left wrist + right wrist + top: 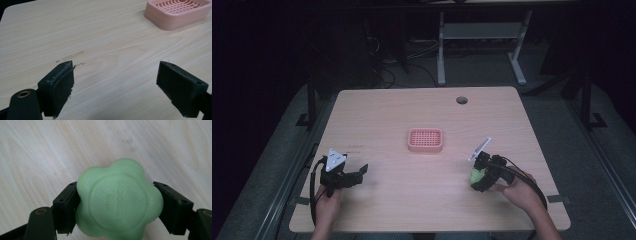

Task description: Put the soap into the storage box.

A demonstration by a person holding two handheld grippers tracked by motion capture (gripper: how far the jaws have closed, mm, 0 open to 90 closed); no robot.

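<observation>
A: What do we have, starting with the biggest thing?

B: We have the pale wooden table with rounded corners (422, 195), seen from above, with a small dark round hole (461, 100) near its far edge. Around its middle sits the pink plastic soap dish with a slotted grid top (425, 140), on its own, well apart from both hands.

A: And our grippers?

B: Our left gripper (359, 173) rests near the table's near-left corner, held in the left hand (328, 202). In the left gripper view its jaws stand wide apart with bare wood between them, and the pink dish (176, 12) shows at the upper right, farther off.

A: The right one?

B: Our right gripper (477, 177) is at the near-right part of the table, in the right hand (522, 192). Its jaws are clamped on the pale green flower-shaped bar of soap (117, 200), one jaw on each side of it. The soap's round face has raised lettering, which we can't read clearly.

A: So where is the soap?

B: Between the right gripper's jaws, over the bare wood, to the right of the dish and nearer the person. From above it shows as a small green lump (475, 175). We can't tell whether it touches the table.
</observation>
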